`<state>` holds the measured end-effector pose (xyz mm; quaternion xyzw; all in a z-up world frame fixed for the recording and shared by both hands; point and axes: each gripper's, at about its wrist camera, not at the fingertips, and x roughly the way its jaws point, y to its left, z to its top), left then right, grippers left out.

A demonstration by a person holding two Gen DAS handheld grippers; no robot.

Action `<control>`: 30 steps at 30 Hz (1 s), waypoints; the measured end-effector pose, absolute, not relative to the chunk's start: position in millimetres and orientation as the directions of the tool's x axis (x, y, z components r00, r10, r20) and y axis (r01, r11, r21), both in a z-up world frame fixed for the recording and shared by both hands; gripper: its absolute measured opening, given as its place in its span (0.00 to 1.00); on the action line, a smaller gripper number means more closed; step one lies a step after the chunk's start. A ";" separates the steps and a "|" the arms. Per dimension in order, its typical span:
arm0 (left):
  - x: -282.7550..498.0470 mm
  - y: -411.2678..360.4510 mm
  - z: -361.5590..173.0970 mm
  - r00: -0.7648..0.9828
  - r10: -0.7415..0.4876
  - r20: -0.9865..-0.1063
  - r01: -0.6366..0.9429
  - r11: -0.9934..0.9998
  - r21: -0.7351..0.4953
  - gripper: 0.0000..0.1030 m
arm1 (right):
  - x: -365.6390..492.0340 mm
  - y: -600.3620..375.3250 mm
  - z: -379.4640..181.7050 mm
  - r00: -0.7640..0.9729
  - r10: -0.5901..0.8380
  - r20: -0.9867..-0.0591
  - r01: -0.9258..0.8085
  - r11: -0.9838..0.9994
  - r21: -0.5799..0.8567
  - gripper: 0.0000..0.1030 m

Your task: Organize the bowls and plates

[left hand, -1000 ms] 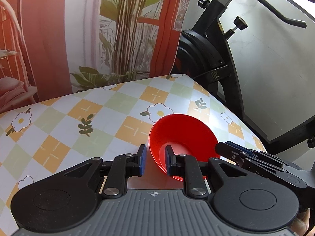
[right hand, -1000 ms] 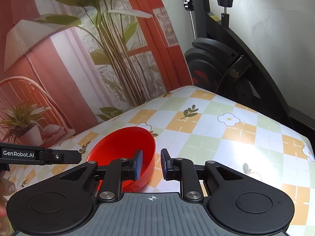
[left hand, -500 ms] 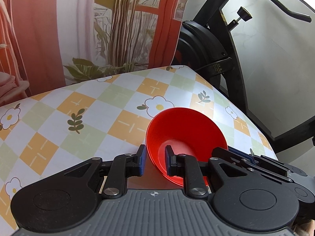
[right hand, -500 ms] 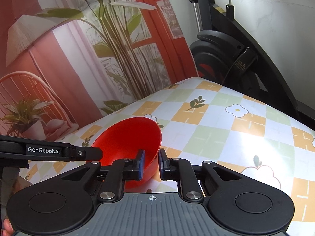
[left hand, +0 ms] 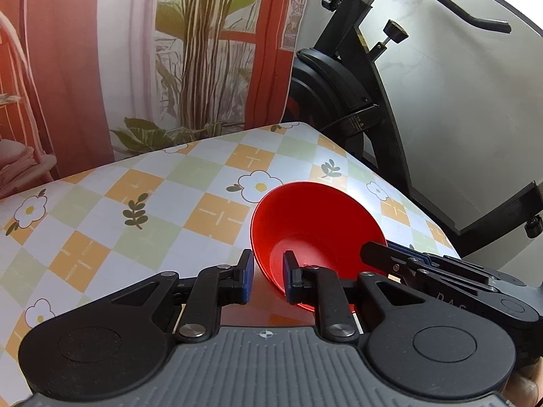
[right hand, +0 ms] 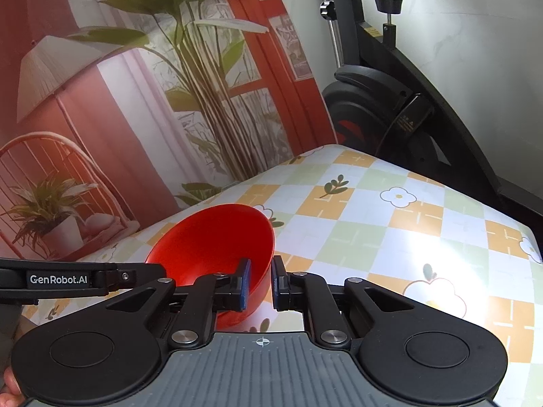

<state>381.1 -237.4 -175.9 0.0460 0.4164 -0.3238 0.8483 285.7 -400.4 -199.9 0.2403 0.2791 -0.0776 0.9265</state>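
— Right, left wrist view first. What grips what?
— Left gripper (left hand: pixel 267 276) straddles the near-left wall of the red bowl (left hand: pixel 314 224): one pad outside, one inside, narrow gap. Whether the pads press the wall, cannot tell. Bowl is tilted, mouth turned toward the far left.
— Where on the table?
— Near the right edge of the checked table (left hand: pixel 135 203), over the flower-print cloth. Cannot tell if its base rests on the cloth. The other gripper's fingers reach in from the right, against the bowl's right side.
— Right wrist view?
— Right gripper (right hand: pixel 260 283) straddles the bowl (right hand: pixel 217 234) wall at its right rim: left pad inside, right pad outside, nearly closed on it. The left gripper's arm, marked GenRobot.AI, comes in from the left edge.
— Background?
— Black exercise bike (right hand: pixel 390 108) past the table's far corner, printed plant backdrop (right hand: pixel 152 84) behind.
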 end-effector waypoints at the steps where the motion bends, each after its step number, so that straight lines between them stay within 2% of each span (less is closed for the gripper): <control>1: 378.0 -234.4 -173.3 0.447 -0.514 -0.732 0.589 0.785 -0.192 0.19 | 282.7 -398.7 -197.1 0.834 -0.010 -0.551 0.277 0.872 0.403 0.12; 16: 316.2 -184.3 -137.2 0.531 -0.555 -0.640 0.600 0.780 -0.178 0.19 | 230.0 -350.8 -158.5 0.857 0.000 -0.515 0.242 0.883 0.402 0.12; 30: 270.5 -135.5 -137.9 0.529 -0.565 -0.633 0.570 0.789 -0.228 0.19 | 188.2 -306.1 -147.6 0.846 0.020 -0.533 0.223 0.894 0.388 0.12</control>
